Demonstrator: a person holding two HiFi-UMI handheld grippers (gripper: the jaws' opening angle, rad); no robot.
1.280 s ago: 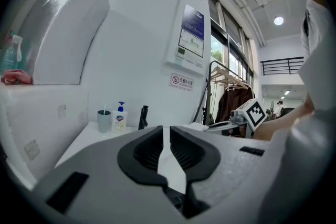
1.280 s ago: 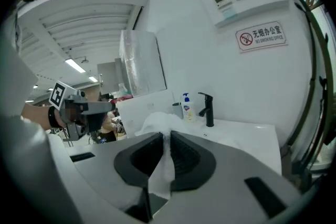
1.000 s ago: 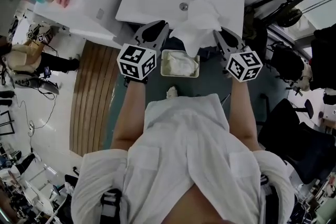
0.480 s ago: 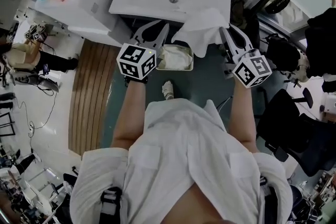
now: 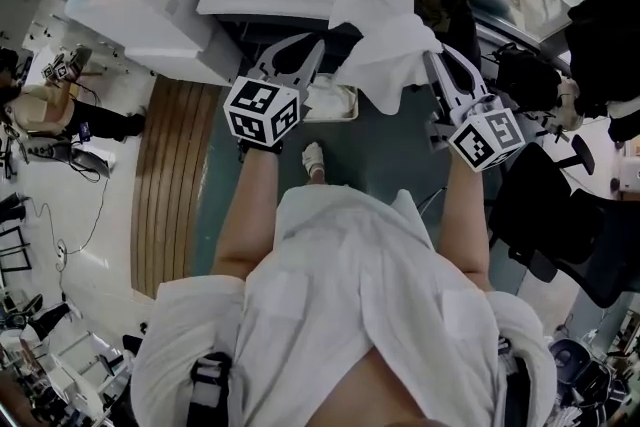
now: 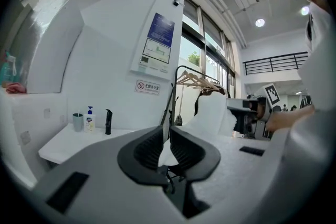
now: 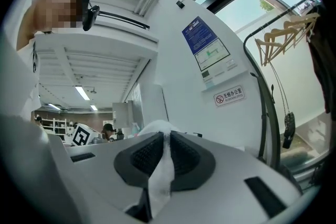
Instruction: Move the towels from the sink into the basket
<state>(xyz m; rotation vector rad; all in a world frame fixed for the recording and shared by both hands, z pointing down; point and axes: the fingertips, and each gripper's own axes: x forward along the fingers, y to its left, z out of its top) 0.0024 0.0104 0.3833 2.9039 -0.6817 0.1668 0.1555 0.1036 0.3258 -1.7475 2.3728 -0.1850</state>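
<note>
Floor (image 5: pixel 395 150) and basket (image 5: pixel 330 118) show only overhead; left tongs (image 6: pixel 165 131) and right tongs (image 7: pixel 166 135) each pinch the towel (image 5: pixel 390 55).

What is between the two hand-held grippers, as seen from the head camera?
A white towel spans from the left hand-held gripper to the right hand-held gripper, each pinching an edge; the head view shows it.

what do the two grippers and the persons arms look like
Both the left gripper and the right gripper have pale grey bodies, each with two black ribbed pads. Each carries a white cube printed with black square markers. No cables show. The person wears a white top whose sleeves leave the forearms bare.
</note>
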